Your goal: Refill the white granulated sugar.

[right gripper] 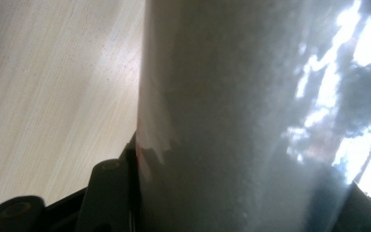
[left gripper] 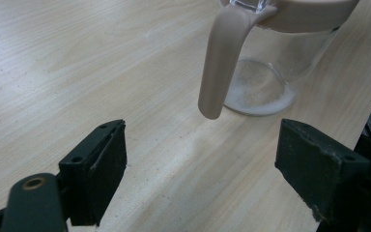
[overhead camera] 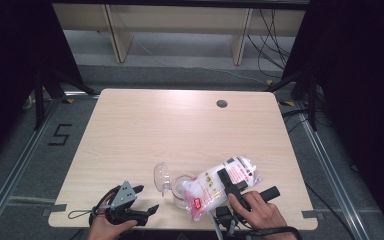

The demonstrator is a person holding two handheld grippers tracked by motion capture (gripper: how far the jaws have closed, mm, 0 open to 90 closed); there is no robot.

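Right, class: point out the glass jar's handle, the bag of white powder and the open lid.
jar handle (left gripper: 221,63), left gripper view, on the middle of the beige handle.
bag of white powder (overhead camera: 212,187), high view, on its printed front.
open lid (overhead camera: 161,176), high view, on the clear flipped-up lid.

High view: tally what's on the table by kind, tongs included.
Tongs: 2, left tongs open, right tongs clamped on the bag
Plastic bag of white powder: 1
Glass jar with hinged lid: 1
Total: 4
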